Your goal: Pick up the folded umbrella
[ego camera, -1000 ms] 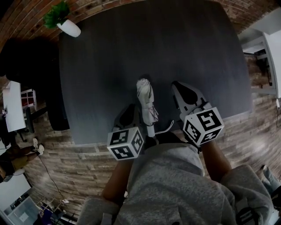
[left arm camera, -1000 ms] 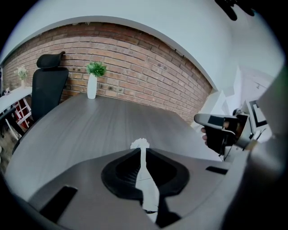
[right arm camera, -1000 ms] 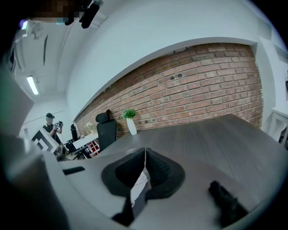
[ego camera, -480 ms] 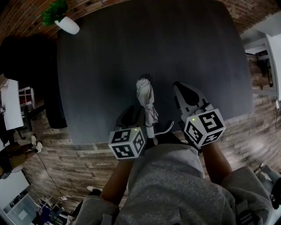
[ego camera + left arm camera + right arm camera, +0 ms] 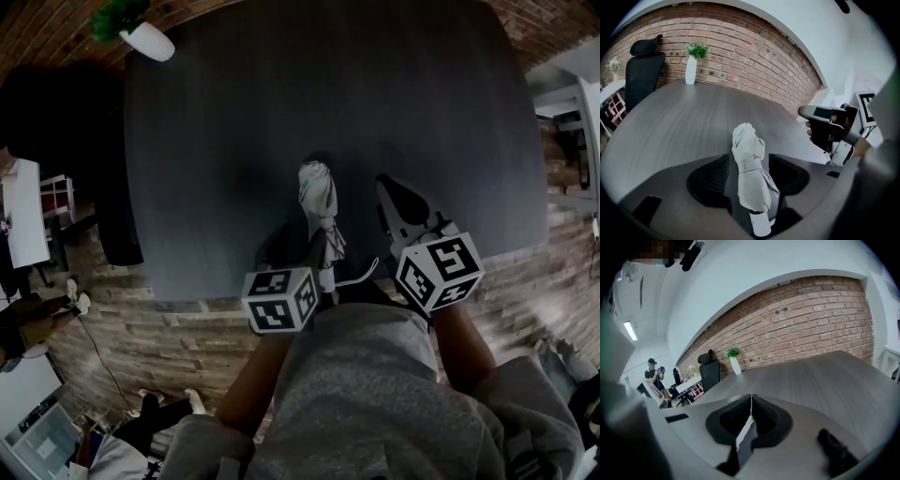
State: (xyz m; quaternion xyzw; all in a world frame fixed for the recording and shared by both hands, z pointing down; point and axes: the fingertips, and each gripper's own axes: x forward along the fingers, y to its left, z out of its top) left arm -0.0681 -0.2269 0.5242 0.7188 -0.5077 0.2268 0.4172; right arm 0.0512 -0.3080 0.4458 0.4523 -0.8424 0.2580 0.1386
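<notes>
Near the front edge of the table (image 5: 216, 141) the folded umbrella (image 5: 319, 202) lies lengthwise, tip pointing away from the person and handle toward them. It sits between the two fingers of the left gripper (image 5: 748, 161), which are opening around it. The left gripper view shows the wrapped cloth close to both pads, with no sign that they press on it.

The right gripper (image 5: 751, 404) hangs just beside the umbrella over bare table, its fingers clenched together on nothing.

To lift well, the left fingers should probably settle evenly on either side of the thick, strapped middle of the bundle, not on the slim handle. They should then close firmly before rising, since loose cloth may give and let the umbrella tilt. The white wrist cord (image 5: 361, 274) trails toward the table edge and could snag, so a straight upward lift seems safest.

A white vase (image 5: 148, 42) at the far left corner, well apart from the work, is the only container. It holds a small green plant (image 5: 117, 17).
</notes>
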